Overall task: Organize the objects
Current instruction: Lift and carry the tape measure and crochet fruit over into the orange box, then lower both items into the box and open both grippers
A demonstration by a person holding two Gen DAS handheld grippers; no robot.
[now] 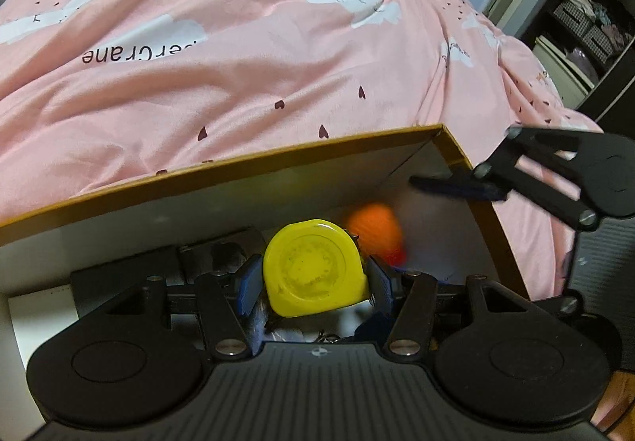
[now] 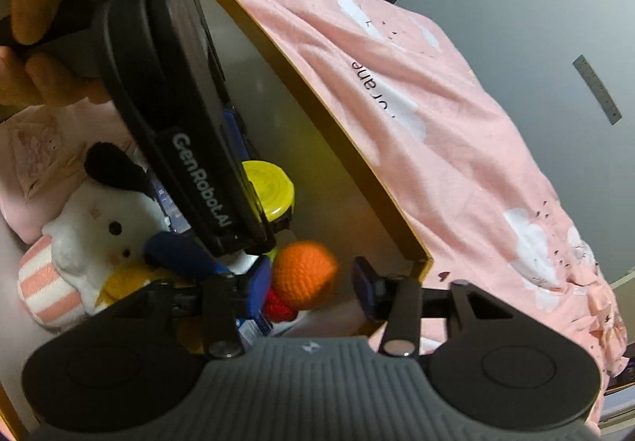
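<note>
Over the box (image 1: 222, 167) on the bed, the left gripper (image 1: 313, 278) clamps a yellow tape measure (image 1: 313, 268) — the right gripper (image 2: 309, 282), jaws wide and empty, crowds the orange ball (image 2: 303, 274) — a collision could knock the tape loose.

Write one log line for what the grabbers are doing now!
left gripper: shut on yellow tape measure, over box | right gripper: open, empty, near orange crochet ball

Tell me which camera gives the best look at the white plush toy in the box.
The right wrist view: the white plush toy shows its face and black ear, lying in the box beside the orange crocheted ball. In the left wrist view it is hidden behind the left gripper and yellow tape measure.
</note>
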